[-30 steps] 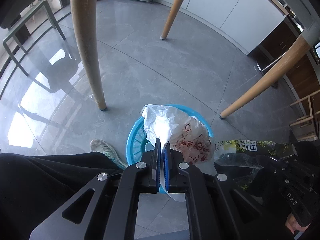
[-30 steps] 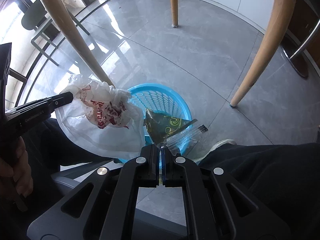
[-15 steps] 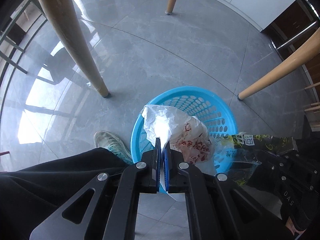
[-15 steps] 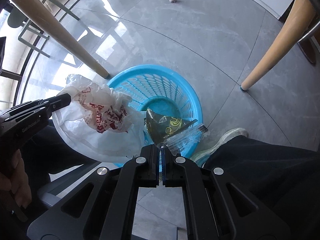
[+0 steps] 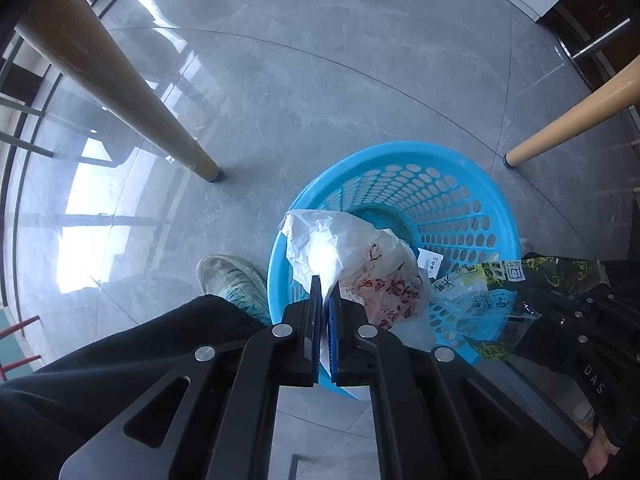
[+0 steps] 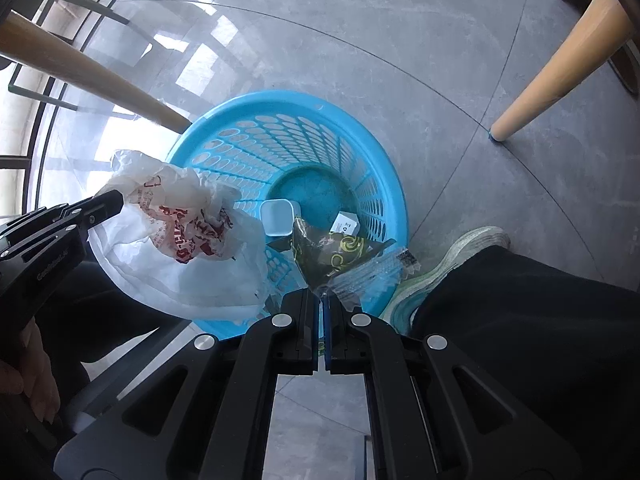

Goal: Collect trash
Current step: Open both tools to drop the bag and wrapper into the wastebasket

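Left gripper (image 5: 325, 288) is clamped tight on a crumpled white plastic bag (image 5: 352, 256), dangling over the blue basket's (image 5: 496, 196) near rim. Right gripper (image 6: 322, 300) pinches a dark green wrapper (image 6: 336, 254) over that same rim. Deeper inside: a small white cup (image 6: 277, 218).

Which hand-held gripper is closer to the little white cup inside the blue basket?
Right. The right hand-held gripper hangs nearer the white cup; the left hand-held gripper sits off beside the basket rim.

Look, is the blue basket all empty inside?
No, the blue basket already has a small white tub and a white tag lying near its bottom.
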Demonstrator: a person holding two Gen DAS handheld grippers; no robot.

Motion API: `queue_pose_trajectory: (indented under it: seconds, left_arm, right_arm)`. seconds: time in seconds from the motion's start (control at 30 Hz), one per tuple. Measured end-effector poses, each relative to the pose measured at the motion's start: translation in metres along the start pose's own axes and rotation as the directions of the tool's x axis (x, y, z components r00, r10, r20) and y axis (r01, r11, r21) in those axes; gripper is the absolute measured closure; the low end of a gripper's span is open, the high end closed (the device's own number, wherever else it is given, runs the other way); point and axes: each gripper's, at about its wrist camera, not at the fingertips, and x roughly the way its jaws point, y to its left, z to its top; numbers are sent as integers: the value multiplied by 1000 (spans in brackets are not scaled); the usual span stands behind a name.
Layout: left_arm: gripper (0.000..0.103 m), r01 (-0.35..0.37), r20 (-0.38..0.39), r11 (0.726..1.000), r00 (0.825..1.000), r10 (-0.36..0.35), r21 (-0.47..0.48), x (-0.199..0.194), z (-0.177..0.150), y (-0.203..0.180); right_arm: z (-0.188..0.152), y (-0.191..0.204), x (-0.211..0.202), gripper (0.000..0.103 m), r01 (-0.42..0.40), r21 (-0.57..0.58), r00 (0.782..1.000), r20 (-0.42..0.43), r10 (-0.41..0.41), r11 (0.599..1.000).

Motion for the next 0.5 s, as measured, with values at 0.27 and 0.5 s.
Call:
queue_pose_trajectory:
  seconds: [0.27, 0.5]
  left_arm:
    - [61, 23, 43, 999, 999, -21, -35, -10, 3, 5]
    - [61, 5, 46, 998, 999, -2, -65, -20, -2, 12]
  right_arm:
    - [0, -1, -1, 75, 2, 12, 1000, 6, -2, 1000]
    - [-7, 2, -14, 75, -4, 6, 1000, 16, 4, 1000]
